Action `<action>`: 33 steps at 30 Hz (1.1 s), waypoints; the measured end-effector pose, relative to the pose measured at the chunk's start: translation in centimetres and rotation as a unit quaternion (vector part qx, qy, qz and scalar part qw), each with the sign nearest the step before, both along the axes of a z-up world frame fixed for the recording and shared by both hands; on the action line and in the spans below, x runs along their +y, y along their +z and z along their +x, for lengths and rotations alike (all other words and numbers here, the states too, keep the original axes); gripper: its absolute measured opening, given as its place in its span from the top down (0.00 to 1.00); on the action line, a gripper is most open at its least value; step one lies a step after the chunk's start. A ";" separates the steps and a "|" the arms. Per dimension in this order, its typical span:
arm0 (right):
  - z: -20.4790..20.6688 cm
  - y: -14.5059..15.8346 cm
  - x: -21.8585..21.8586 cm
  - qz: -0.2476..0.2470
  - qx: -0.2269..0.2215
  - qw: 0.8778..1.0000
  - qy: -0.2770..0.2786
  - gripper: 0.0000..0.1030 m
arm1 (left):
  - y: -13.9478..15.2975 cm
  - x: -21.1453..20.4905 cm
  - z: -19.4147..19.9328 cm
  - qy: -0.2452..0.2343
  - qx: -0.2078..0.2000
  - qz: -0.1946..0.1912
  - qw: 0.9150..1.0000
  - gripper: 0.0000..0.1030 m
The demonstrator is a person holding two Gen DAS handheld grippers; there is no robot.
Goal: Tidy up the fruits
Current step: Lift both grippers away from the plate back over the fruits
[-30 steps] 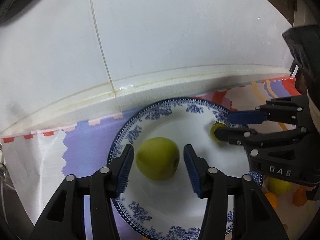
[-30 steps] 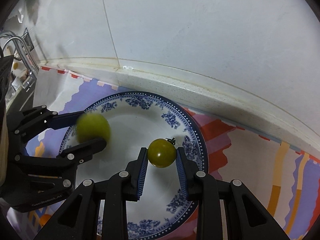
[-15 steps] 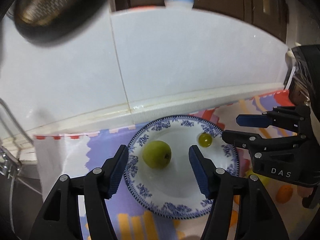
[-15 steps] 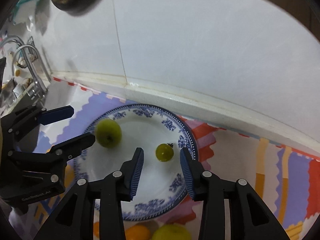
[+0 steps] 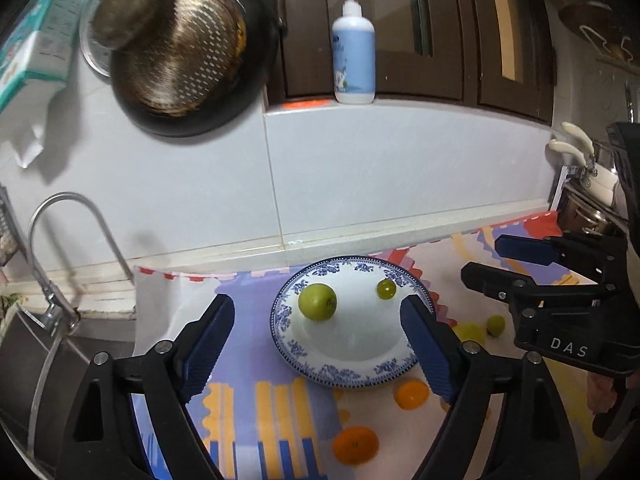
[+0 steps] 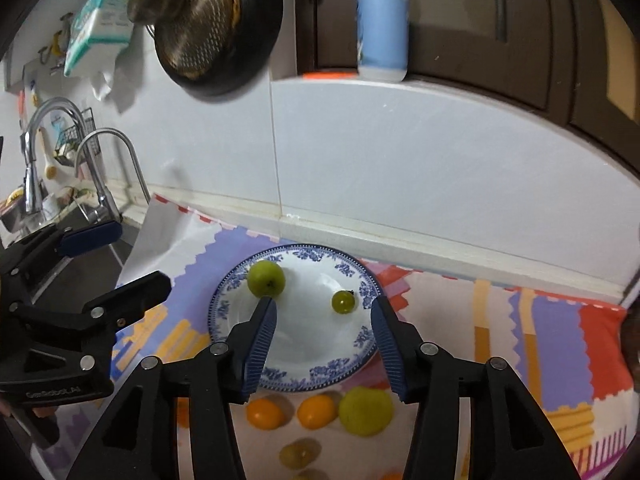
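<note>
Nearest the camera, on the front part of the counter's patterned purple, orange and white mat [image 6: 560,320], the unsorted fruit waits. In the right wrist view two small round orange citrus fruits [image 6: 265,413] lie side by side just off the plate's near rim. A larger yellow-green round fruit [image 6: 366,410] lies beside them, and a pale, blurred greenish fruit [image 6: 299,453] sits nearer the mat's front edge. The left wrist view adds a small green fruit [image 5: 495,325] towards the right edge of the mat.

Above this fruit hang both claws, and neither holds anything. The left gripper [image 5: 318,354] stands wide with its jaws opening. The right gripper [image 6: 324,346] stands at a middling gap, its jaws also opening, with only air between the blue pads.

Beyond them, near the back edge of the counter against the white tiled wall [image 6: 400,168], sits the white round plate with a blue floral rim [image 6: 296,380]. On it rest a green apple-like fruit [image 6: 265,278] on the left side and a small dark-green round fruit with a stalk [image 6: 343,302] on the right, well apart.

As I judge it, two fruits are placed and at least five remain on the mat, so the sorting is under halfway. The next step is likely a reach for the near fruit.
</note>
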State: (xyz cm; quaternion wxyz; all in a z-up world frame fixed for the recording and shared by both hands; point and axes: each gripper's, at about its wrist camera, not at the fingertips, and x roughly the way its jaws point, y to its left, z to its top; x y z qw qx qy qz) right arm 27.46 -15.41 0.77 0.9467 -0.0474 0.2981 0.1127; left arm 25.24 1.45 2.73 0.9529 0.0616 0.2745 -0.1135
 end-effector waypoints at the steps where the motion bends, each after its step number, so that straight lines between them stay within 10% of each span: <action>1: -0.8 0.2 0.0 -0.001 -0.007 1.000 -0.004 0.51 | 0.1 0.1 -0.6 0.000 -0.001 -0.004 1.000 0.16; 6: -4.2 1.0 0.0 -0.003 -0.029 0.999 -0.017 0.39 | 0.6 0.6 -3.3 0.007 -0.009 -0.009 1.000 0.13; 33: -12.7 -2.8 0.1 0.015 -0.024 0.994 -0.101 0.39 | -2.8 2.2 -10.8 -0.004 -0.033 0.030 0.999 0.05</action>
